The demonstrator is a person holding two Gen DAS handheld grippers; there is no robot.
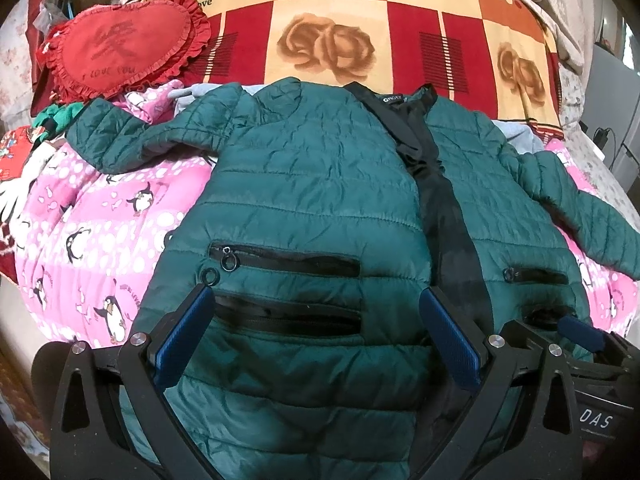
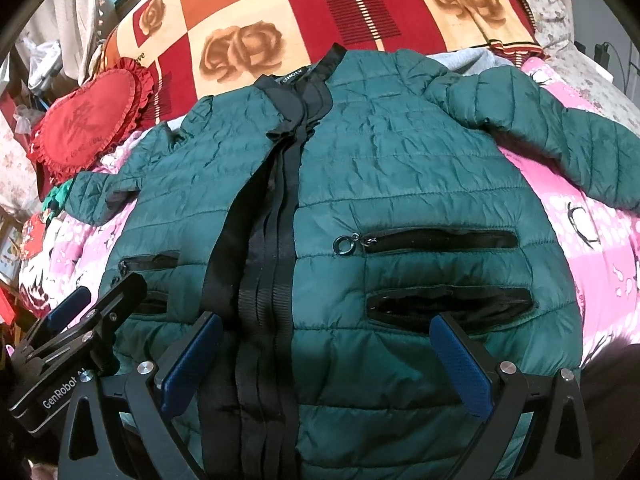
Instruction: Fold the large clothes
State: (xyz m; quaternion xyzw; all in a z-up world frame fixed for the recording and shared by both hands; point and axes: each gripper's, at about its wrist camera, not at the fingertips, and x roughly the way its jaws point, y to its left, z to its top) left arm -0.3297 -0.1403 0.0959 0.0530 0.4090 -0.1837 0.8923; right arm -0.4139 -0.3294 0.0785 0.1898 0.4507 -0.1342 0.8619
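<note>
A dark green quilted jacket (image 1: pixel 304 184) lies spread flat, front up, on a pink penguin-print blanket (image 1: pixel 92 224), collar far, both sleeves out to the sides. Its black zipper band (image 1: pixel 444 208) runs down the middle. My left gripper (image 1: pixel 316 300) is open just above the jacket's left front panel, near the two pocket zips. My right gripper (image 2: pixel 326 326) is open above the lower hem area, beside the zipper band (image 2: pixel 264 240) of the jacket (image 2: pixel 400 168). The right gripper also shows at the lower right of the left wrist view (image 1: pixel 580 332); the left shows in the right wrist view (image 2: pixel 80 312).
A red heart-shaped cushion (image 1: pixel 120 48) lies at the far left. A red and orange rose-print blanket (image 1: pixel 332 24) covers the far side of the bed. Grey cloth (image 1: pixel 516 128) peeks from under the jacket's right shoulder. Clutter lies at the left edge.
</note>
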